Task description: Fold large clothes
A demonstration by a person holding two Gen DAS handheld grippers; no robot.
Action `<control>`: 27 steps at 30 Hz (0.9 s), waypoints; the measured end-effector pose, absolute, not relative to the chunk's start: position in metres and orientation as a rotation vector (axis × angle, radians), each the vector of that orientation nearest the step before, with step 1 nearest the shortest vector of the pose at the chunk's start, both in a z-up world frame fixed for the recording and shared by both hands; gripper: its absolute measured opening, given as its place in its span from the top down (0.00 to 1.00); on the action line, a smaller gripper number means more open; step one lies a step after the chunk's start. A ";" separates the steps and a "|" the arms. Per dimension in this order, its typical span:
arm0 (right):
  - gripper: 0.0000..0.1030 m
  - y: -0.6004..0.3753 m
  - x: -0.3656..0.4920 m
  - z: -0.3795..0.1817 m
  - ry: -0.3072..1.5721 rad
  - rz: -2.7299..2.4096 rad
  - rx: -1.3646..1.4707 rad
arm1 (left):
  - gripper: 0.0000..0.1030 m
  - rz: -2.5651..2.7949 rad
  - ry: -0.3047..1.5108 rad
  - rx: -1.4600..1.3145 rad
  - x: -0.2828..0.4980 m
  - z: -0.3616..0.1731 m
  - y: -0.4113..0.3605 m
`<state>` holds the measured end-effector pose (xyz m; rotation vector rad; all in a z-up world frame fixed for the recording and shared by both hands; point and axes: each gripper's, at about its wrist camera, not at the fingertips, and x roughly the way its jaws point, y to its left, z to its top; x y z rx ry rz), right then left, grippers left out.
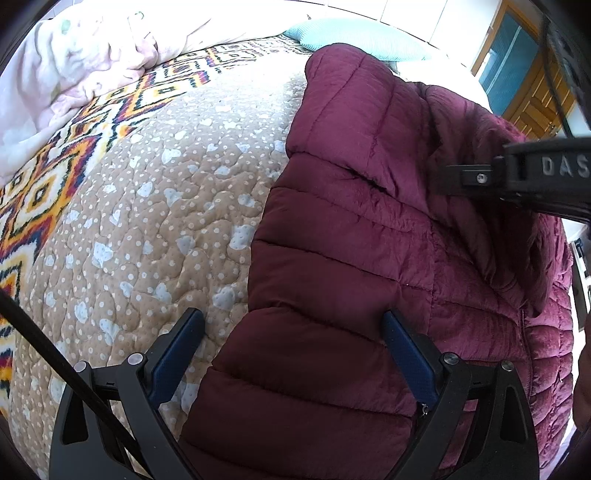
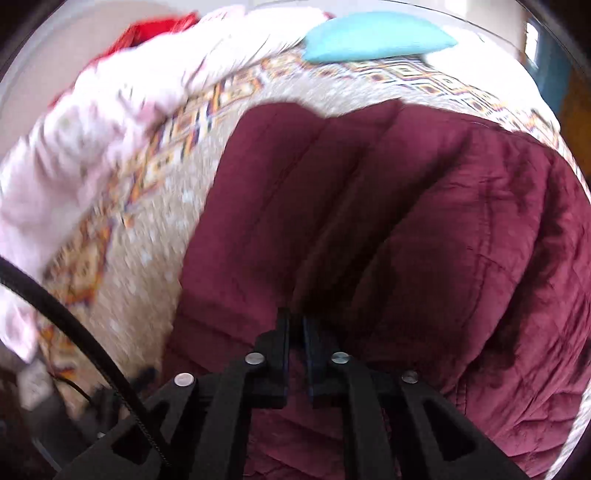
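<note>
A maroon quilted puffer jacket (image 1: pixel 351 229) lies on the bed, with part of it folded over itself. My left gripper (image 1: pixel 293 326) hangs open over the jacket's near left edge. One blue pad (image 1: pixel 177 354) is above the bedspread and the other is above the jacket, with neither pressing on it. In the right wrist view the jacket (image 2: pixel 424 221) fills the middle and right. My right gripper (image 2: pixel 295 321) is shut on a raised fold of it, and creases run out from the fingertips. That tool's black housing (image 1: pixel 535 177) juts in at the right of the left wrist view.
The bed carries a tan dotted quilt (image 1: pixel 147 206) with a bright zigzag border (image 1: pixel 74 147). A crumpled pink blanket (image 1: pixel 66 62) lies at the far left and a turquoise pillow (image 1: pixel 351 37) at the head. Red cloth (image 2: pixel 147 29) shows beyond the blanket. A wooden door (image 1: pixel 524 85) stands at the right.
</note>
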<state>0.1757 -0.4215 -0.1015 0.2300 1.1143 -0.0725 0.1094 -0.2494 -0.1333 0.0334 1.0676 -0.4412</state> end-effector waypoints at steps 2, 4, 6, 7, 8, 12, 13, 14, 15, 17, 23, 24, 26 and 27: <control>0.79 -0.420 0.165 -0.093 1.088 -0.104 0.200 | 0.07 -0.443 1.068 0.031 0.110 -0.133 -0.249; 0.74 -0.431 0.144 -0.077 1.024 -0.102 0.221 | 0.07 -0.440 1.069 0.035 0.110 -0.133 -0.250; 0.74 -0.443 0.124 -0.056 0.950 -0.157 0.192 | 0.07 -0.439 1.069 0.037 0.110 -0.133 -0.249; 0.74 -0.447 0.117 -0.050 0.924 -0.185 0.182 | 0.07 -0.439 1.069 0.037 0.110 -0.133 -0.249; 0.74 -0.455 0.113 -0.045 0.903 -0.219 0.178 | 0.07 -0.440 1.069 0.036 0.110 -0.133 -0.249; 0.74 -0.496 0.100 -0.060 0.902 -0.401 0.222 | 0.07 -0.440 1.068 0.036 0.110 -0.133 -0.250; 0.74 -0.508 0.100 -0.075 0.925 -0.447 0.241 | 0.07 -0.441 1.067 0.034 0.110 -0.133 -0.250; 0.74 -0.518 0.100 -0.088 0.953 -0.455 0.278 | 0.07 -0.441 1.067 0.034 0.110 -0.133 -0.249; 0.74 -0.525 0.099 -0.102 0.982 -0.463 0.317 | 0.07 -0.441 1.066 0.034 0.110 -0.133 -0.249; 0.73 -0.537 0.096 -0.129 1.028 -0.460 0.392 | 0.07 -0.440 1.066 0.035 0.110 -0.133 -0.249; 0.48 -0.542 0.063 -0.085 0.918 -0.469 0.348 | 0.06 -0.437 1.069 0.040 0.110 -0.133 -0.250; 0.40 -0.548 0.052 -0.074 0.870 -0.517 0.345 | 0.06 -0.436 1.069 0.043 0.109 -0.133 -0.251; 0.40 -0.559 0.042 -0.069 0.831 -0.585 0.352 | 0.06 -0.436 1.068 0.044 0.109 -0.133 -0.251; 0.40 -0.566 0.041 -0.073 0.847 -0.598 0.356 | 0.06 -0.436 1.068 0.043 0.109 -0.133 -0.252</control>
